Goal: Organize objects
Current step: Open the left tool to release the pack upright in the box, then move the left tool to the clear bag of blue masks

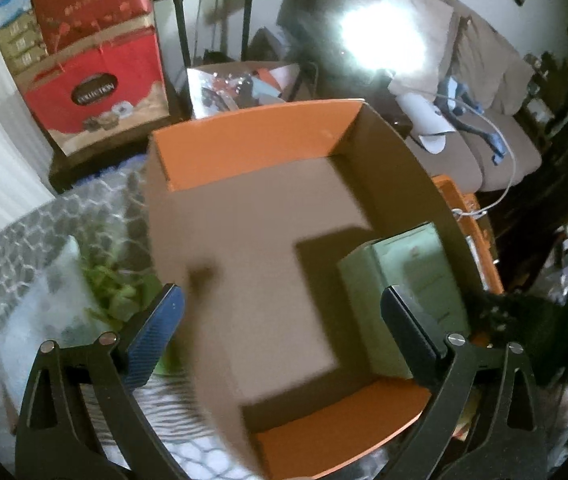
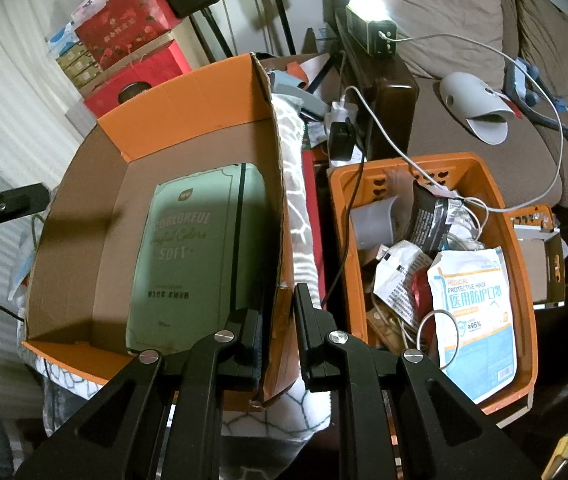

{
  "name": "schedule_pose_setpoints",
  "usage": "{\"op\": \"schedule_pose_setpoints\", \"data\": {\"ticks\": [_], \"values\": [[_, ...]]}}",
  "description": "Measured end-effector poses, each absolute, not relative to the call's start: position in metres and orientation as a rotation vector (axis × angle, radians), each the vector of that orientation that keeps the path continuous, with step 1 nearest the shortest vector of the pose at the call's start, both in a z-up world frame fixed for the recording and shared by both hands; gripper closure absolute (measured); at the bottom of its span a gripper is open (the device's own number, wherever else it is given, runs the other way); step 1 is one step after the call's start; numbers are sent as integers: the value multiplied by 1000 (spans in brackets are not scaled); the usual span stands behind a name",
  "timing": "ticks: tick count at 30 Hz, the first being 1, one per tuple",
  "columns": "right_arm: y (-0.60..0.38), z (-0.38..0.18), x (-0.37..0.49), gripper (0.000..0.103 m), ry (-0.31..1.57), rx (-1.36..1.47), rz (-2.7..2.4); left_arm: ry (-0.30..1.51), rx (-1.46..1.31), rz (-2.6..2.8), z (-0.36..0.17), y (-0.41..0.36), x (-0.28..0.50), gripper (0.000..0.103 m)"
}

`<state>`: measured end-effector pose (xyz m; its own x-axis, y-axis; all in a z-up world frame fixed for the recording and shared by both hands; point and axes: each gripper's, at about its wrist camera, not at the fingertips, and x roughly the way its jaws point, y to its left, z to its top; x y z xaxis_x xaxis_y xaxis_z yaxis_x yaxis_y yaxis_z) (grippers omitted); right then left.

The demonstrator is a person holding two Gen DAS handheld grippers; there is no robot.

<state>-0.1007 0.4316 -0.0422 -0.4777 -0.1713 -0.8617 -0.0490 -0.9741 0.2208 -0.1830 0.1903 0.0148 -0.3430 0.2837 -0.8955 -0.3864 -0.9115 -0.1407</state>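
Observation:
An open cardboard box (image 1: 243,240) with orange flaps fills the left wrist view; it also shows in the right wrist view (image 2: 95,240). A pale green tissue pack (image 2: 195,256) lies inside it against the right wall, and shows in the left wrist view (image 1: 404,280). My left gripper (image 1: 279,320) is open and empty above the box. My right gripper (image 2: 279,320) is closed on the box's right wall (image 2: 279,216), one finger inside and one outside.
An orange plastic basket (image 2: 520,240) right of the box holds a mask packet (image 2: 476,308), wrappers and cables. A patterned cloth (image 2: 304,216) lies under the box. Red gift boxes (image 1: 95,64) stand behind; a sofa (image 2: 464,8) is at right. A green plant (image 1: 115,292) lies left.

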Motion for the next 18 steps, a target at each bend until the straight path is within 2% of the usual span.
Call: {"op": "schedule_pose_setpoints", "data": {"ticks": [18], "values": [[435, -48, -101, 89, -351, 1554, -2621, 208, -1610, 2528, -5, 7, -184, 5]]}}
